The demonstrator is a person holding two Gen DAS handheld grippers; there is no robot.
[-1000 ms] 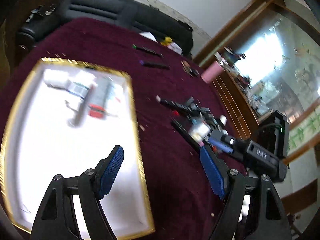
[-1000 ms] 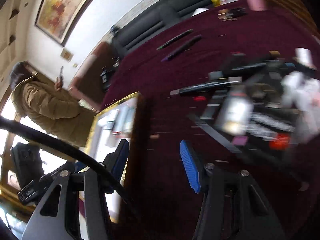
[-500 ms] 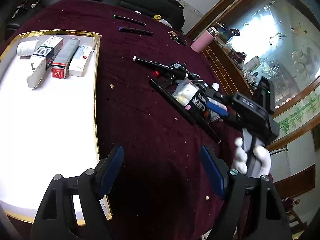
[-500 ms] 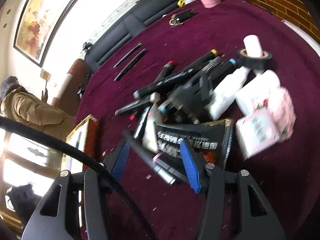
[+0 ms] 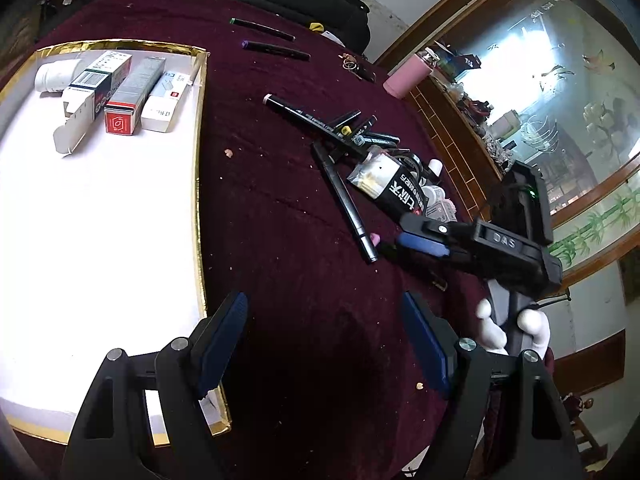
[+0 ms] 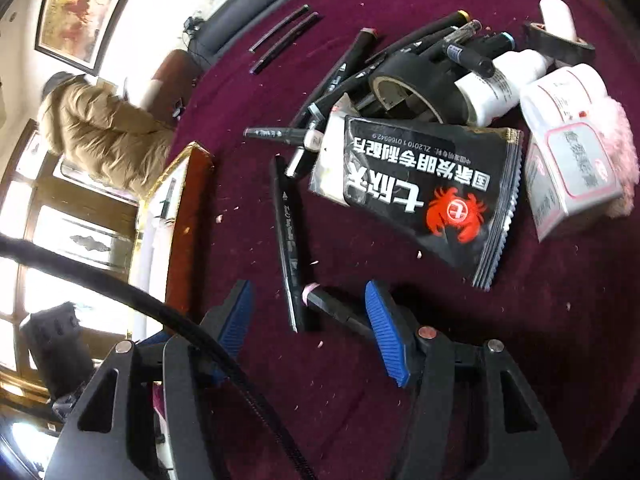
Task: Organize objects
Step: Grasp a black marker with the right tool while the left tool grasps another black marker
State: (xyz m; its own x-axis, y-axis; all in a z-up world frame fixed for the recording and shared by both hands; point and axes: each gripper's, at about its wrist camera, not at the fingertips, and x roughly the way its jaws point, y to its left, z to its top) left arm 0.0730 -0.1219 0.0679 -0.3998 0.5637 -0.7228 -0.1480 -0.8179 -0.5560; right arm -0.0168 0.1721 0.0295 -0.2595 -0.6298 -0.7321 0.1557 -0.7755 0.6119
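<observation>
A heap of black markers lies on the maroon tablecloth beside a black packet with a red crab. My right gripper hangs low at the near end of the heap. Its jaws are opening; a pink-banded black marker and the tip of a long black pen lie between the blue pads, untouched. The left wrist view shows that right gripper by the pen. My left gripper stands open over bare cloth, next to the white gold-rimmed tray.
The tray holds three boxes and a white bottle. In the heap are a black tape roll, a white bottle and tissue packs. Two pens lie far off. A person in a tan jacket stands beyond the table.
Both grippers have come down closer to the table. The right one swung from the tray's edge to the near end of the heap, and its jaws stand a little wider.
</observation>
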